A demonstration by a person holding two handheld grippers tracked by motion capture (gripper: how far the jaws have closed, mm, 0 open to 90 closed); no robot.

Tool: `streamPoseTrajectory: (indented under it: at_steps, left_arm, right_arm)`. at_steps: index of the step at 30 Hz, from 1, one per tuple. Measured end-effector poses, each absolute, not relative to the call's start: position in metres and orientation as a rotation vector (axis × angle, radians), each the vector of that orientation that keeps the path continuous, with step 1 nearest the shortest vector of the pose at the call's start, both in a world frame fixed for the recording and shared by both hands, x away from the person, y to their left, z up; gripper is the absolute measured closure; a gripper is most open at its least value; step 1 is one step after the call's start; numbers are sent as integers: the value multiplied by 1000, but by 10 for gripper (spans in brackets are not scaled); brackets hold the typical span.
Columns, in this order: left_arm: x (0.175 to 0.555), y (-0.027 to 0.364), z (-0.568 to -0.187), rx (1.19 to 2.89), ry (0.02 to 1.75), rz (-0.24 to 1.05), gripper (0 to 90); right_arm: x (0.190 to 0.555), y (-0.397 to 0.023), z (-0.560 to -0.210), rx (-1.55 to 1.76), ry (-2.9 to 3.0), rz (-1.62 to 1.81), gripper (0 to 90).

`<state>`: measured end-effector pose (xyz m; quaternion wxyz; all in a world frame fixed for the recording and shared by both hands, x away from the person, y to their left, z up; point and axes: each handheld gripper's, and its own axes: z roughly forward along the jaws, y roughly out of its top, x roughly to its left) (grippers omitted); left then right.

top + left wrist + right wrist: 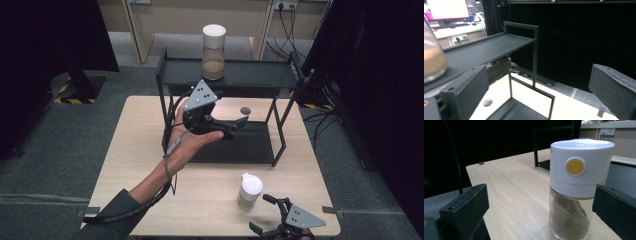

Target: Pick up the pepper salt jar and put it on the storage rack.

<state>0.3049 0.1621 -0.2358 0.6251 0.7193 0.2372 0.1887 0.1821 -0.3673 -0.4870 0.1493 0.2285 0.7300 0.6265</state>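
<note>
Half a jar (431,55), cropped left.

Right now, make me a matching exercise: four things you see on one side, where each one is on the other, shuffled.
Things:
1. tall jar
2. small shaker
3. left gripper
4. right gripper

Places:
A. on the bare table top, near edge
B. raised over the rack's lower shelf
C. on the rack's top shelf
D. low at the table's near edge, fingers open toward the shaker

Pairs: 1-C, 2-A, 3-B, 4-D

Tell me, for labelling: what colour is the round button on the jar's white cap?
Yellow button, clearest in the right gripper view.
</note>
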Motion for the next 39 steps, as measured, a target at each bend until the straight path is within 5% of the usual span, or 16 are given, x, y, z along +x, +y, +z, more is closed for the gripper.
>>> streamPoseTrajectory:
  at_steps: [39]
  left_arm:
    - [243,192,-332,1624,448,307,18]
  right_arm:
    - [182,-368,-487,659,2092,1802,12]
